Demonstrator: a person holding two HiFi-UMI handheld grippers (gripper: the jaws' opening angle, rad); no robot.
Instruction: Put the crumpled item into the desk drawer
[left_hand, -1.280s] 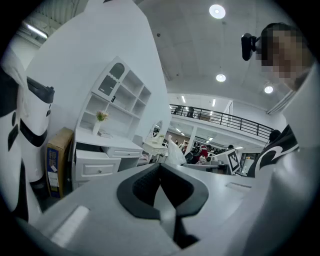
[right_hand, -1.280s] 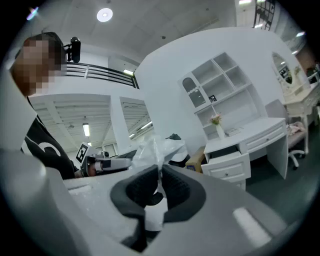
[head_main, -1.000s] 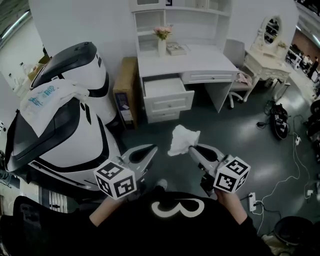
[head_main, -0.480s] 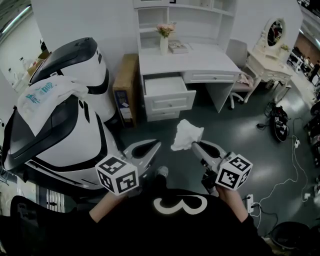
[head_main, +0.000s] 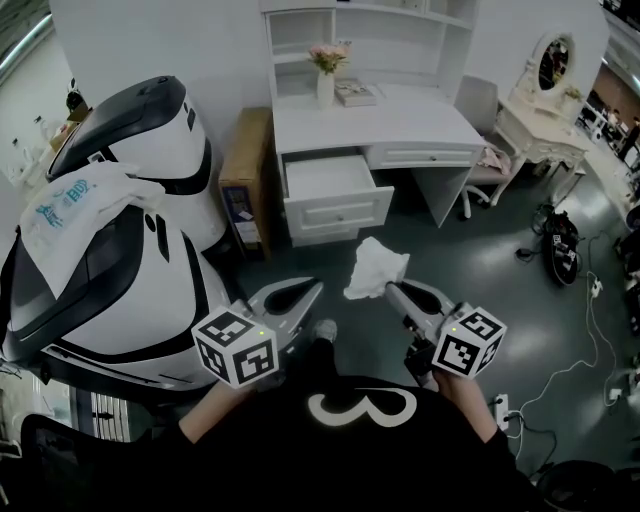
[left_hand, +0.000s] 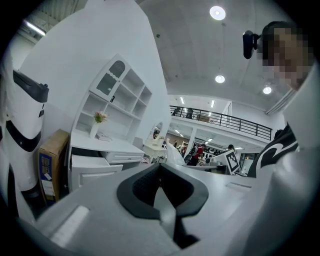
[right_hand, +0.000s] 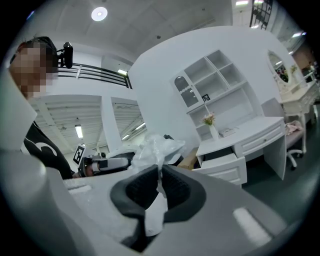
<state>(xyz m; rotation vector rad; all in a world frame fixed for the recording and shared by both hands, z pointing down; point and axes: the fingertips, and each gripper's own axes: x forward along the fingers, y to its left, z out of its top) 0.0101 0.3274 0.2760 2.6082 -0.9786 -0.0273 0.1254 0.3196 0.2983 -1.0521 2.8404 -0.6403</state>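
Well, very little has changed in the last second. The big white machine (head_main: 140, 280), off to the left of the left fingers, has slid a tiny bit left in the head view. The white desk (head_main: 400, 120), far ahead of both pairs of fingers, looks about as far away as before. Its open drawer (head_main: 325, 185) is still well ahead of the fingertips, a bit left of the right ones. The crumpled plastic (head_main: 377, 268) sticks up past the tips of the right gripper (head_main: 391, 291), whose fingers squeeze it tight. The left gripper (head_main: 303, 293) has its fingers pressed together with nothing between them. So I think the carry to the drawer has hardly started.
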